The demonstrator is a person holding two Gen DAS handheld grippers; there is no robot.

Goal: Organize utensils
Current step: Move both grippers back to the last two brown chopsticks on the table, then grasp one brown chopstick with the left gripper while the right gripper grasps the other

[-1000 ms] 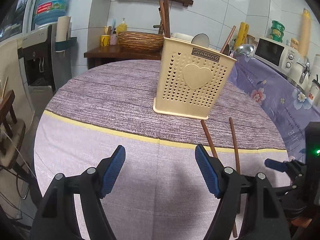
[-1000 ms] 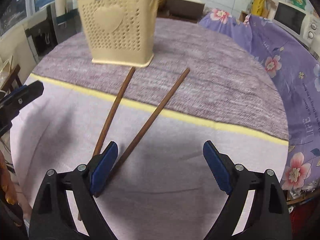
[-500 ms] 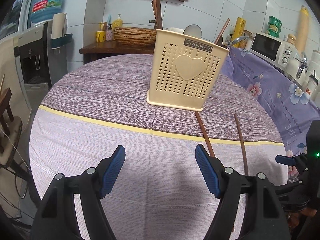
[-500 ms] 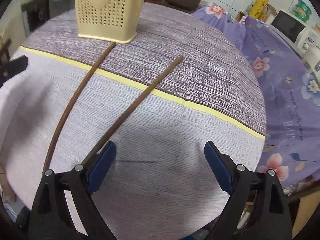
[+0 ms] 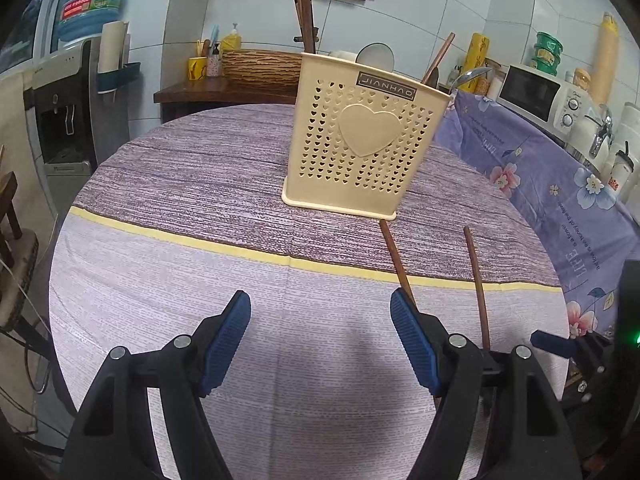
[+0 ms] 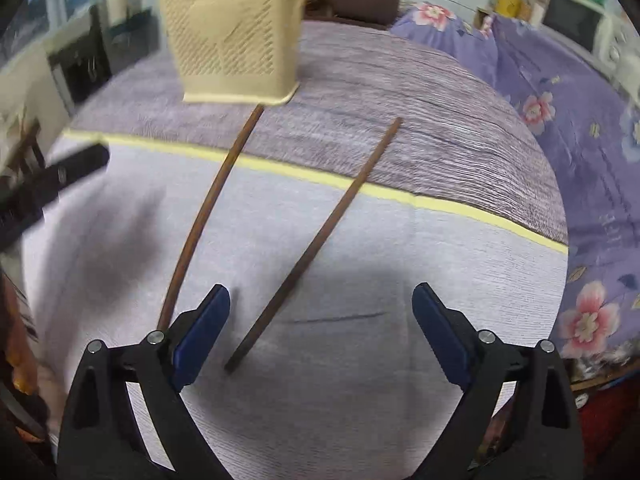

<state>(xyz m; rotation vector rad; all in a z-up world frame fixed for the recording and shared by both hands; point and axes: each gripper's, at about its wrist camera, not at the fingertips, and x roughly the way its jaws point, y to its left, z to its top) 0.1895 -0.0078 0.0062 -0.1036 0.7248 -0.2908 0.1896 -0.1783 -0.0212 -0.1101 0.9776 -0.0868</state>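
1. The right tool (image 6: 320,328) hangs over the pale front part of the table (image 6: 360,400), its blue pads spread wide with nothing pressed between them; its jaws have just been opening further.
2. The near end of the right chopstick (image 6: 320,236) lies on the cloth between those pads, closer to the left pad and touching neither.
3. The left chopstick (image 6: 204,216) runs past the outer side of the right tool's left pad, its lower end hidden behind that finger.
4. Both chopsticks lie flat and fan apart away from the tool; the left one's far end reaches the base of the utensil holder (image 6: 236,36), while the right one's far end stops on the darker purple cloth, apart from the holder.
5. The left tool (image 5: 320,340) is also open and empty, hovering over the pale cloth.
6. In the left wrist view the same two chopsticks lie to the right of that tool; the nearer one passes behind its right pad.
7. The cream utensil holder, perforated with small hearts and bearing one large heart, stands upright on the dark purple band beyond a yellow stripe (image 5: 180,236).
8. Wooden sticks and a spoon stand up out of the holder.
9. A microwave (image 5: 536,92) sits at the far right, and a water dispenser (image 5: 64,108) stands at the far left.
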